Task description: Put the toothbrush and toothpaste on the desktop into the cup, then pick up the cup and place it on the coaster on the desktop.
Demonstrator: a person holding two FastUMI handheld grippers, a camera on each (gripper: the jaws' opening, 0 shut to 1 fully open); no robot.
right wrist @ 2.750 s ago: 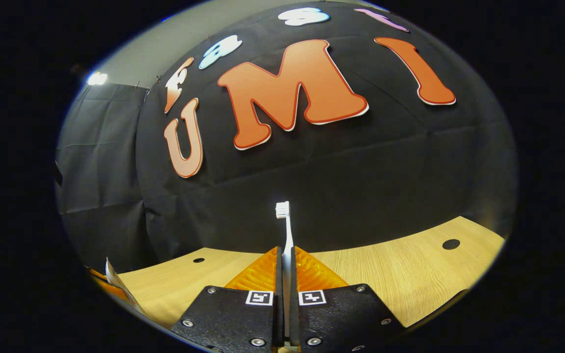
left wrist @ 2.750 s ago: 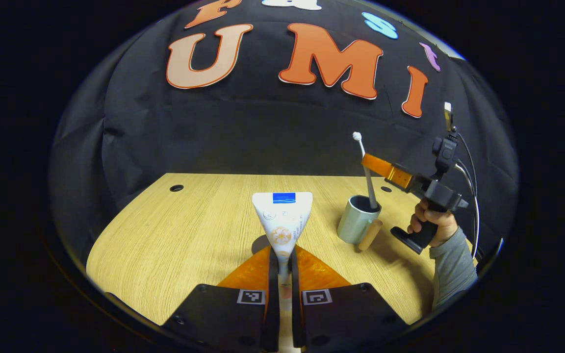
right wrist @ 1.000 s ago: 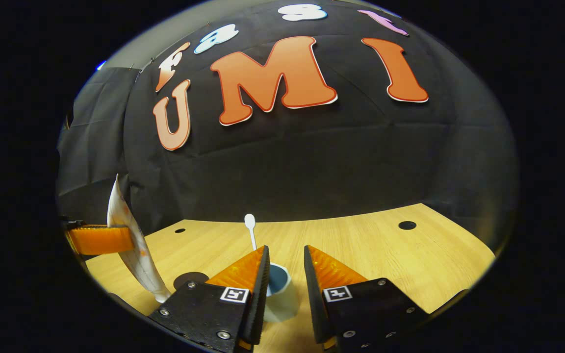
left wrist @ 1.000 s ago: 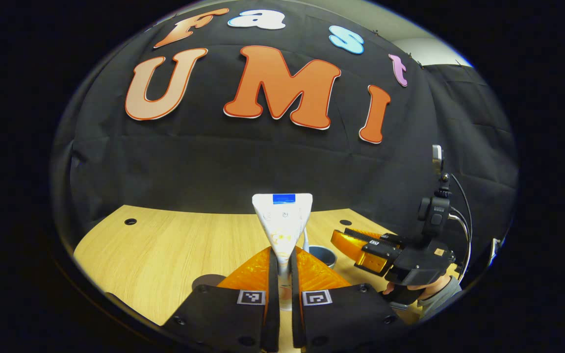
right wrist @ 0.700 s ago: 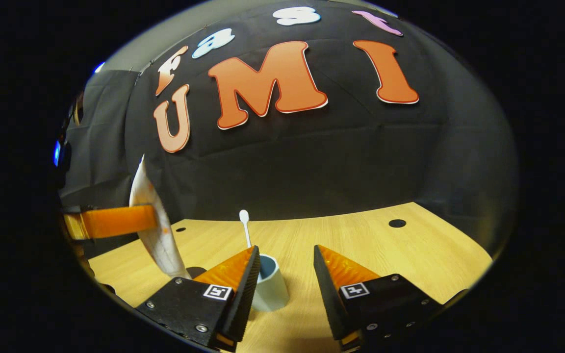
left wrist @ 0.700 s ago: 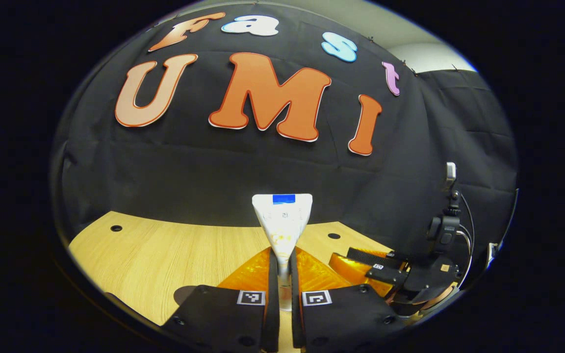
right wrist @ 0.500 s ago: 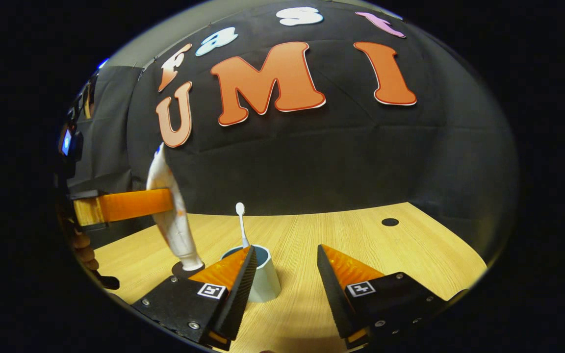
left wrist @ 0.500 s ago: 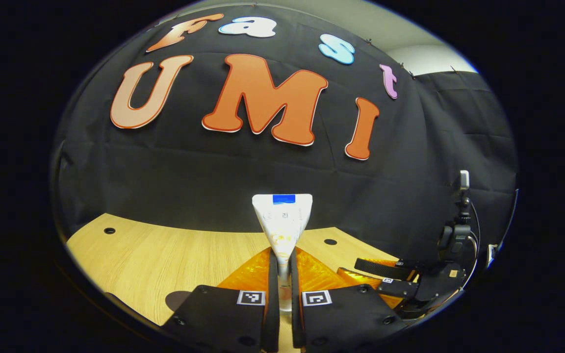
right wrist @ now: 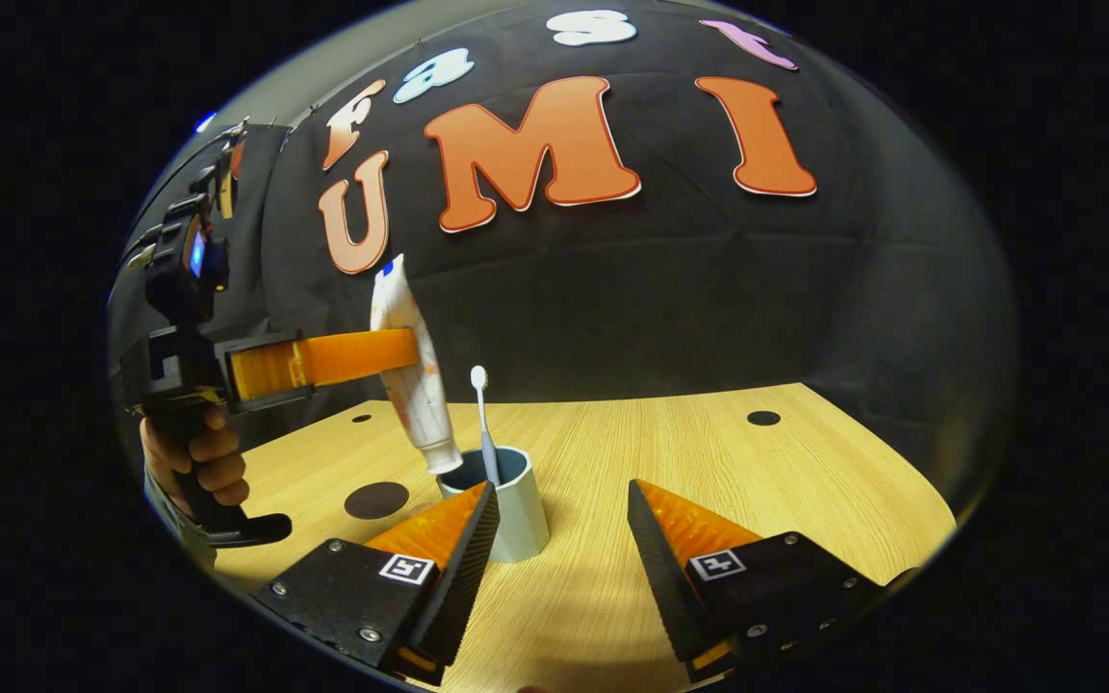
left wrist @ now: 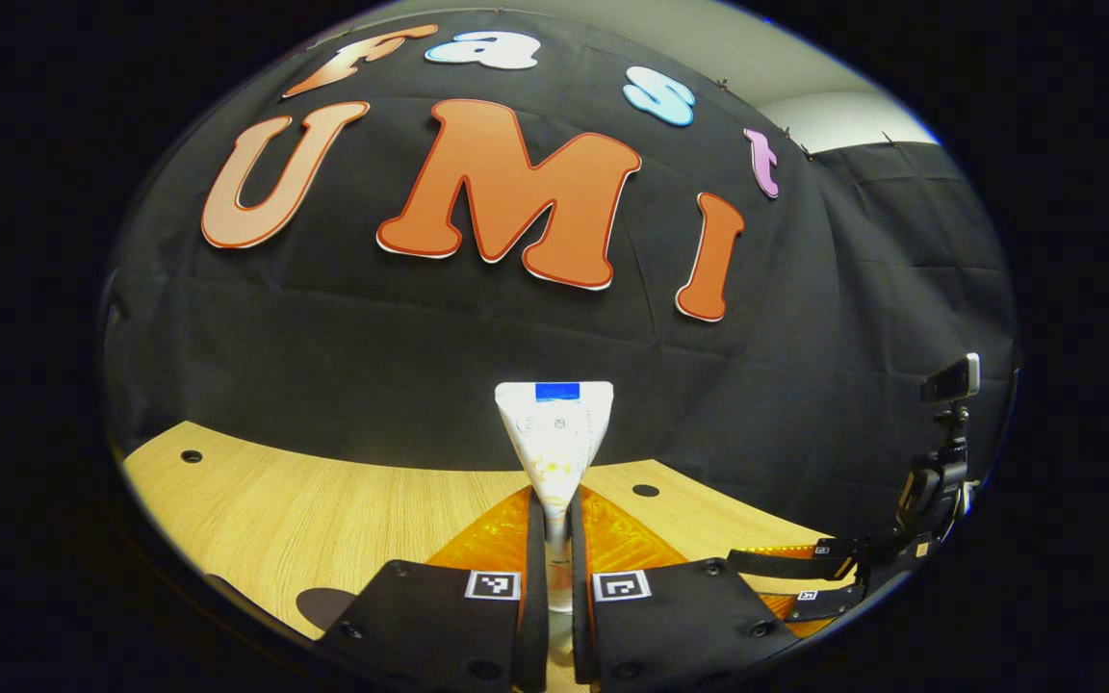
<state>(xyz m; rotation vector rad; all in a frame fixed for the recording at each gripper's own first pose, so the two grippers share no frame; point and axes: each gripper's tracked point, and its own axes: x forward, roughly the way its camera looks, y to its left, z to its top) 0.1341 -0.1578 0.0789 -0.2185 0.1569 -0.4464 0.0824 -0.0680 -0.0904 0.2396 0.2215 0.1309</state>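
Note:
In the right gripper view a pale cup (right wrist: 516,520) stands on the wooden desktop (right wrist: 709,452) with the white toothbrush (right wrist: 483,423) upright inside it, head up. My left gripper (right wrist: 408,354) is shut on the white toothpaste tube (right wrist: 412,385), which hangs cap down, tilted, just over the cup's left rim. My right gripper (right wrist: 562,496) is open, its fingers low in front of the cup with nothing between them. In the left gripper view the toothpaste (left wrist: 554,438) stands between the closed fingers of the left gripper (left wrist: 554,539). The dark round coaster (right wrist: 376,500) lies left of the cup.
A hand (right wrist: 193,457) grips the left gripper's handle at the left. The coaster (left wrist: 322,606) also shows at the lower left of the left gripper view, and the right gripper (left wrist: 810,577) at its lower right. Small round holes (right wrist: 764,418) dot the desktop.
The right gripper opened, left the toothbrush standing in the cup, and drew back. The left gripper carried the toothpaste rightward and up until its cap hangs over the cup's rim.

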